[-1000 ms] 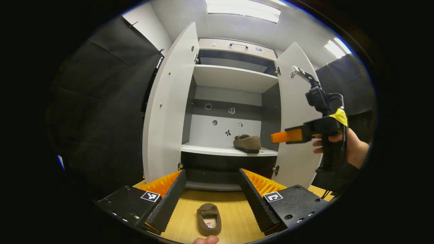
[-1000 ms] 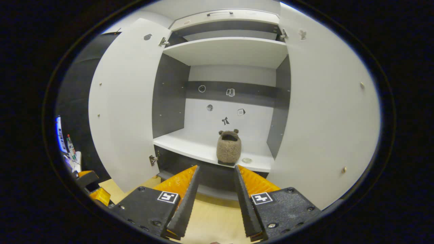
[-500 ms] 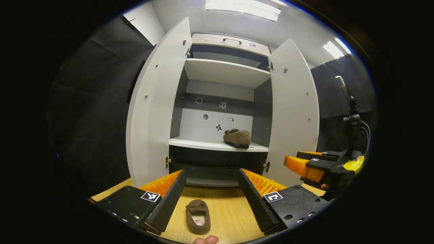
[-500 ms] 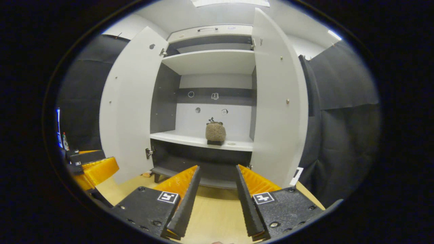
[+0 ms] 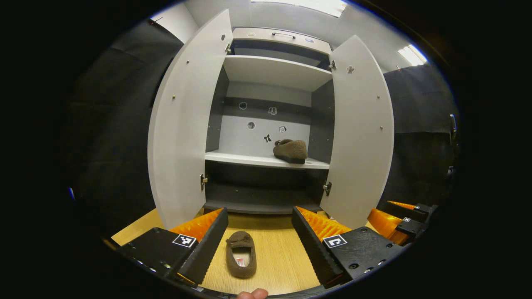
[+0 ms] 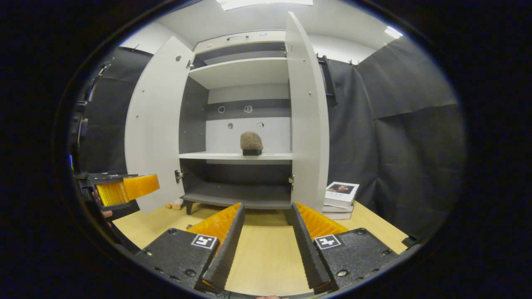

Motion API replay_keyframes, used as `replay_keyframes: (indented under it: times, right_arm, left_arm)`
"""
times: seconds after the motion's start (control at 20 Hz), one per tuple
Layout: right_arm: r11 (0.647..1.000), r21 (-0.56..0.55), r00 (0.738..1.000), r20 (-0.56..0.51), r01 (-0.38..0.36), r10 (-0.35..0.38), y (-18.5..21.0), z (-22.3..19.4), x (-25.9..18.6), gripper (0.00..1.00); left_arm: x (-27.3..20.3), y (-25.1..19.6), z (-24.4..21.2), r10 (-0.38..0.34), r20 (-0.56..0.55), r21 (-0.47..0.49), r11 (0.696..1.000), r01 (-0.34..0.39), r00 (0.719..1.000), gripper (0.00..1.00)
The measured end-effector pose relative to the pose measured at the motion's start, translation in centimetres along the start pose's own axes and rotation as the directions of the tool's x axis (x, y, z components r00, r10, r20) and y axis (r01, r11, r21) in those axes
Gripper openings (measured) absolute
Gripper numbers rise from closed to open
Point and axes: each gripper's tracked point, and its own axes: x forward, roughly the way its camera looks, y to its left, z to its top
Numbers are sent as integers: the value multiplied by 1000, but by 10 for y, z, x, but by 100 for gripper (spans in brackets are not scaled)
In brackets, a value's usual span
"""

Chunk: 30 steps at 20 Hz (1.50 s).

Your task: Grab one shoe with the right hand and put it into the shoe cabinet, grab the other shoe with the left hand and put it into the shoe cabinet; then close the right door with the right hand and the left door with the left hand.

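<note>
With one shoe (image 5: 290,150) on the cabinet shelf (image 5: 266,160), the released right gripper (image 6: 262,245) is pulling back as the open-fingered left gripper (image 5: 259,245) is lowering over the floor shoe (image 5: 241,259).

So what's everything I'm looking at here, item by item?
Shoe cabinet: one, white with dark grey inside, standing on the floor.
Cabinet doors: two, white, both open; left door, right door.
Shoe on shelf: one, brown and fuzzy, right part of the middle shelf.
Shoe on floor: one, brown, on the wooden floor in front of the cabinet, between the left gripper's fingers.
Books: a small stack, white covers, on the floor right of the cabinet.
Stickers: several small ones on the cabinet's back wall.
Left gripper: one, open, above the floor shoe.
Right gripper: one, open, empty.
</note>
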Motion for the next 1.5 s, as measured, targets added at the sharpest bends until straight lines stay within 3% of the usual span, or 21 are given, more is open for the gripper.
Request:
replay_keyframes:
  times: [0.2,0.4,0.65,0.85,1.2,1.3,1.45,1.5]
  right_arm:
    - [1000,9,999,28,15,-15,-7,5,-6,78]
    - [1000,-3,998,62,16,-16,-7,14,-12,89]
    - [1000,-2,999,42,9,-9,-8,17,-19,90]
    - [999,-45,1000,24,12,-11,-7,18,-20,90]
    - [999,-17,999,-29,43,-43,-16,12,-14,90]
    - [995,-72,997,-31,73,-75,-25,12,-12,90]
    - [993,-90,997,-28,71,-74,-26,19,-9,90]
    - [994,-81,997,-32,66,-69,-26,18,-8,90]
  left_arm:
    - [13,11,-33,5,-129,-27,1000,-8,992,95]
    - [42,36,-79,9,-284,-95,995,-37,959,95]
    - [71,67,-166,8,-497,-178,978,-111,868,96]
    - [94,91,-212,56,-560,-139,977,-160,826,96]
    - [131,96,-245,26,-542,-159,978,-132,840,94]
    - [135,98,-241,37,-501,-157,978,-134,865,82]
    - [140,93,-243,50,-471,-169,975,-146,881,43]
    - [142,99,-243,81,-460,-147,975,-165,884,48]
